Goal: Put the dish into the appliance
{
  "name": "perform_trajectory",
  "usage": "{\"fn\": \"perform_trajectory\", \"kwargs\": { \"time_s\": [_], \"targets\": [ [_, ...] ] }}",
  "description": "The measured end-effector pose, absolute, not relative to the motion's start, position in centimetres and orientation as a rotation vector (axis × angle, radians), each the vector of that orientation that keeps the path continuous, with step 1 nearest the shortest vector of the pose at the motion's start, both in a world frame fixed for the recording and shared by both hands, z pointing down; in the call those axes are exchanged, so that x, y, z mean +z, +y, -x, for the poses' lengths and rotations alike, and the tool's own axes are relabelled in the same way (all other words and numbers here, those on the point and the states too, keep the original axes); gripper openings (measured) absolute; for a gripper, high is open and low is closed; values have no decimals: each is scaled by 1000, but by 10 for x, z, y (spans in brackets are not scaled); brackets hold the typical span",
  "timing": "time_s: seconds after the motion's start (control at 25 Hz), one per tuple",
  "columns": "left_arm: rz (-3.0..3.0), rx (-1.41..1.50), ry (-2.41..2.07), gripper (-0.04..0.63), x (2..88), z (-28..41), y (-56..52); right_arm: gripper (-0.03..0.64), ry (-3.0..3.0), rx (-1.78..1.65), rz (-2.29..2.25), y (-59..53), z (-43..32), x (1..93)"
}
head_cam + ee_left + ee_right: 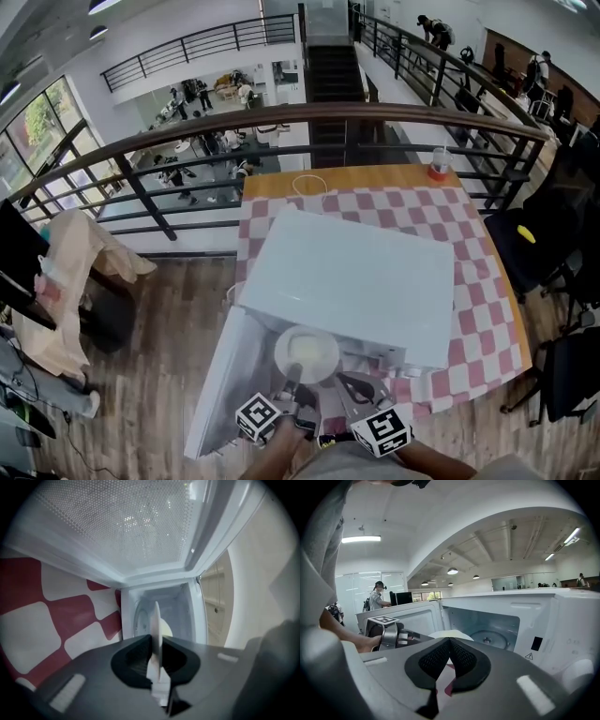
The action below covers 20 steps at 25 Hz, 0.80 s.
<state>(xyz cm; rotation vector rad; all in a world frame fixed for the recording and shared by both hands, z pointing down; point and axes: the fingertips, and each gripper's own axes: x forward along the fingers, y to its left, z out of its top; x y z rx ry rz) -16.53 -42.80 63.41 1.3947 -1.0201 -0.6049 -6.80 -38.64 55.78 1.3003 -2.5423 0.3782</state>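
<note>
- Dish (306,354): a small, white, round, shallow plate, held in the air just in front of the open mouth of the microwave (356,272) and not yet inside.
- The left gripper (157,648) is clamped on the dish's near rim. In the left gripper view the plate stands edge-on between the pads, lined up with the cavity beyond.
- The right gripper (449,643) has its jaws together with nothing between them. It hangs just beside the left one, in front of the microwave.
- The door (217,394) is swung wide to the person's left, and the glass turntable (487,639) lies bare on the cavity floor.
- The microwave sits on a tabletop covered with a red-and-white checked cloth (478,281).
- Handling, as I judge it:
  - The dish looks stiff, fairly light and probably ceramic, though the material cannot be told for certain.
  - Its surface is smooth and would be slippery under the pads.
  - It is likely to chip if knocked on the cavity edge or dropped onto the glass.
- A pinch at the rim is the only workable hold. With the weight hanging out beyond the jaws the plate may droop or twist, so it should be kept level and set down gently at the centre of the turntable.
</note>
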Motion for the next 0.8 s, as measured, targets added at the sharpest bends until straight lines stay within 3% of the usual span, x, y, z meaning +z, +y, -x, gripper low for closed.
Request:
{"fn": "perform_trajectory", "kwargs": {
  "time_s": [0.8],
  "targets": [
    [-1393, -523, -1030, 28, 660, 147, -480, 0, -2533, 404, -1272, -409, 71, 562]
  ]
}}
